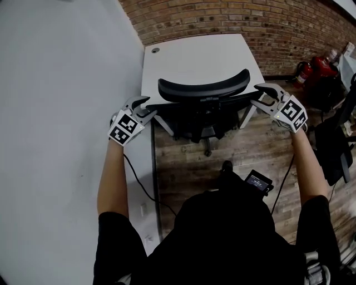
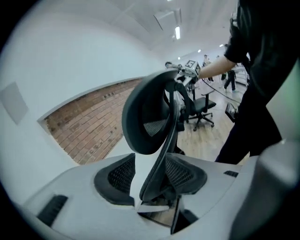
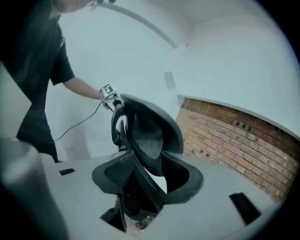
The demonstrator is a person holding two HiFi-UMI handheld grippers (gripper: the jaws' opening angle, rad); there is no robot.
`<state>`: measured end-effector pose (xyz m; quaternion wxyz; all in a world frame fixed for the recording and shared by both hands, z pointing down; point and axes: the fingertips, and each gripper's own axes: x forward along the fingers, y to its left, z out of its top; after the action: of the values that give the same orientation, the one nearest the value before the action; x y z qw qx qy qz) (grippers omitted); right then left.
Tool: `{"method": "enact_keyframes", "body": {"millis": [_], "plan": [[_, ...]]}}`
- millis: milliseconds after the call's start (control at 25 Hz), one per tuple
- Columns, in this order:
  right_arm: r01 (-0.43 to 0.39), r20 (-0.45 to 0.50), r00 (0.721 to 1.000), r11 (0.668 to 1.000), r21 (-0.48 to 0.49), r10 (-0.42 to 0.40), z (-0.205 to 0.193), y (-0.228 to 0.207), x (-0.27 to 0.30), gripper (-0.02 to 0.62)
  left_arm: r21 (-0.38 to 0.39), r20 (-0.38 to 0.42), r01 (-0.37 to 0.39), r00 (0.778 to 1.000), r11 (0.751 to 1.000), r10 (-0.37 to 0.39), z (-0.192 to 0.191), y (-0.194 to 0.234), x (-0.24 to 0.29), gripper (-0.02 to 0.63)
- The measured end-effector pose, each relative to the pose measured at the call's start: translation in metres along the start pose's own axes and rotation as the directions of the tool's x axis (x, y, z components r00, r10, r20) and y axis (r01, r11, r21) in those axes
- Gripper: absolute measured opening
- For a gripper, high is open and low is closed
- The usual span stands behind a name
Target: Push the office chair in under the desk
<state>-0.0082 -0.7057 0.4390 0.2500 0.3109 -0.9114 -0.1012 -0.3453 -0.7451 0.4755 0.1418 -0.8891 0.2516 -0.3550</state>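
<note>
The office chair [image 1: 203, 89] stands at 12 o'clock from the person, facing the white desk surface [image 1: 194, 55]. Its curved black back lies across the near edge of that surface. The seat is hidden below the back, and one castor [image 1: 208, 151] shows on the wooden floor [image 1: 183, 172] at 6 o'clock of the back. Beyond the surface, at 12 o'clock, runs a brick wall [image 1: 250, 16]; a grey wall [image 1: 55, 67] fills the 9 o'clock side.

The left gripper [image 1: 146, 106] sits at 9 o'clock of the chair back, at its outer edge. In the left gripper view its jaws are spread wide and the dark back frame [image 2: 161, 159] rises between them, with a strip of white surface showing beside the frame, so the pads do not clamp it.

The right gripper [image 1: 261, 92] sits at 3 o'clock of the back, at the opposite edge. Its jaws are also spread wide in the right gripper view; the frame [image 3: 140, 183] stands between them with a pale gap to one side, so it is not pinched.

A black cable [image 1: 139, 181] trails over the floor at 7 o'clock.
</note>
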Motion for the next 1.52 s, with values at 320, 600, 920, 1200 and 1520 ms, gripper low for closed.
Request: {"method": "enact_keyframes", "body": {"millis": [320, 600, 920, 1200, 1520], "plan": [[0.063, 0.411, 0.889, 0.944, 0.323, -0.200, 0.092, 0.005, -0.074, 0.060, -0.386, 0.517, 0.096, 0.846, 0.917, 0.129, 0.102, -0.020, -0.075, 0.180], [0.049, 0.500, 0.840, 0.947, 0.316, -0.210, 0.134, 0.072, -0.102, 0.017, -0.439, 0.663, 0.121, 0.713, 0.890, 0.229, 0.141, -0.055, -0.125, 0.058], [-0.001, 0.499, 0.853, 0.957, 0.291, -0.150, 0.145, 0.169, -0.109, 0.008, -0.463, 0.690, 0.175, 0.687, 0.869, 0.229, 0.140, -0.118, -0.132, 0.018], [-0.007, 0.480, 0.866, 0.956, 0.294, -0.141, 0.136, 0.211, -0.112, 0.008, -0.486, 0.641, 0.163, 0.735, 0.859, 0.223, 0.134, -0.172, -0.128, 0.015], [-0.071, 0.469, 0.878, 0.942, 0.327, -0.097, 0.119, 0.234, -0.129, 0.008, -0.517, 0.536, 0.111, 0.815, 0.849, 0.220, 0.135, -0.240, -0.115, 0.015]]}}
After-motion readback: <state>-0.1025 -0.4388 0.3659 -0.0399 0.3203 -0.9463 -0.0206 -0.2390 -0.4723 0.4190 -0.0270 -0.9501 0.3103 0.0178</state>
